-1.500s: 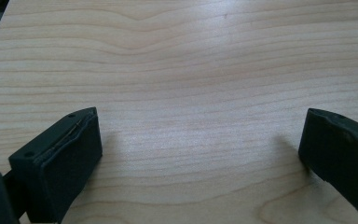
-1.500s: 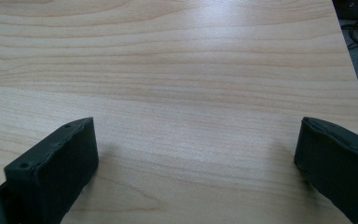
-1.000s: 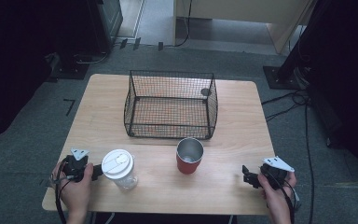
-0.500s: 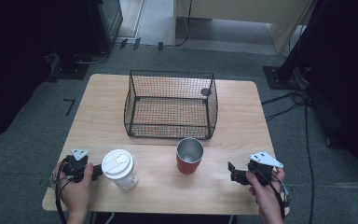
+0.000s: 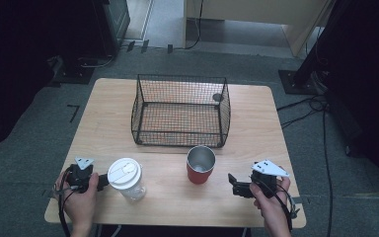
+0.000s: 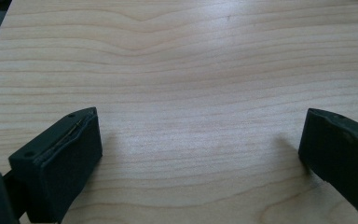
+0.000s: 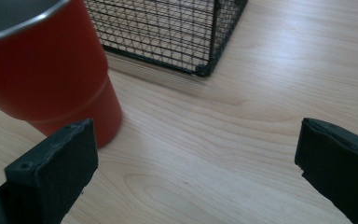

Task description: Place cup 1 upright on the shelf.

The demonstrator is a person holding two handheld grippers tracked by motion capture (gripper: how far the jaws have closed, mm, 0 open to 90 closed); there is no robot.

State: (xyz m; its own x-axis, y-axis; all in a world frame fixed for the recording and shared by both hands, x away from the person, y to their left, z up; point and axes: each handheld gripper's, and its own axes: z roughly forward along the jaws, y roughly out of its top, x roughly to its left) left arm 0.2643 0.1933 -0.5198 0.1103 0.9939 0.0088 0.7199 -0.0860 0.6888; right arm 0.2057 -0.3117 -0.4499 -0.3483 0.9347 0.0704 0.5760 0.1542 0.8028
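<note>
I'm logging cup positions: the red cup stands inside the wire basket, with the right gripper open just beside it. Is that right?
Not quite. The red cup stands on the table in front of the wire basket, outside it, as the high view shows. The rest holds: the right gripper is open and close beside the cup.

upright red cup, open-topped

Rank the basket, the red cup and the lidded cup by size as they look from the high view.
1. Basket, largest by far.
2 and 3. Red cup and lidded cup look alike in size, so I leave them unranked.
</note>
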